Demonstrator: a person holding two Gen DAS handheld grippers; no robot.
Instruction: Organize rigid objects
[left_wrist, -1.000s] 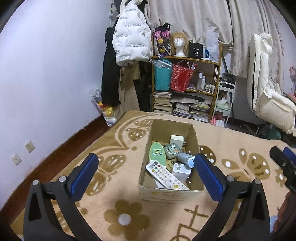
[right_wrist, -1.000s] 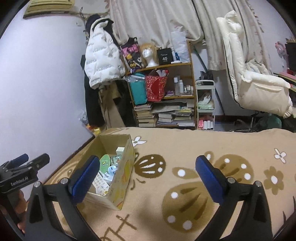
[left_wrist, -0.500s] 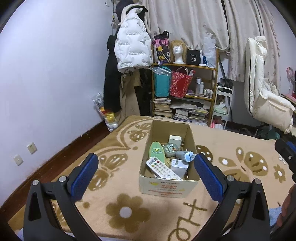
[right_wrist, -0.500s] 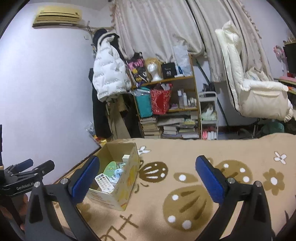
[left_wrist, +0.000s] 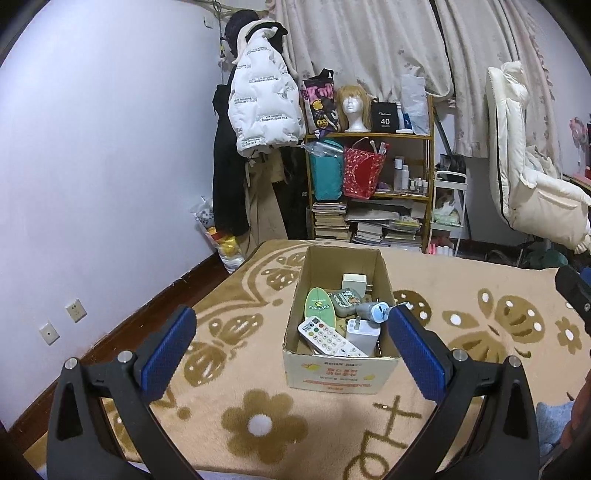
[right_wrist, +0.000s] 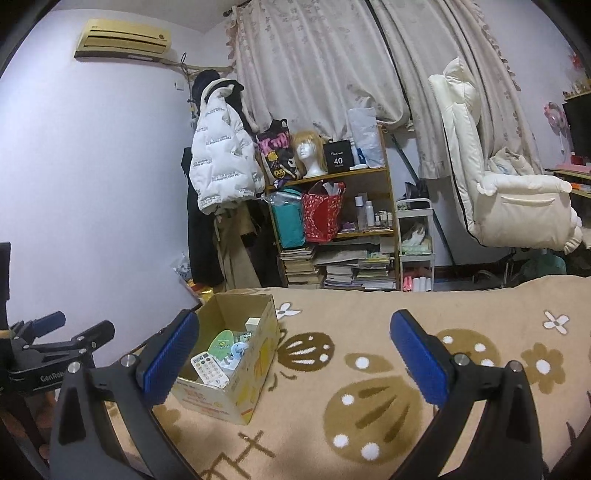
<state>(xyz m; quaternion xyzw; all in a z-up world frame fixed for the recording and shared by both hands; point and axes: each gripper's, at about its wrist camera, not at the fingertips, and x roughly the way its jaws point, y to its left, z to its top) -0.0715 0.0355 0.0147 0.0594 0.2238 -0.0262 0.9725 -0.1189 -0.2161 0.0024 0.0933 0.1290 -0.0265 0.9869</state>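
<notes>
- Both sets of jaws gape, holding nothing: the left gripper faces the box on the blanket, the right gripper beside it.
- Risk: reaching in could snag the crowded pile (loosely stacked) and tip the light box.
- Inside: one remote, one green board, two white chargers, one tin.
</notes>
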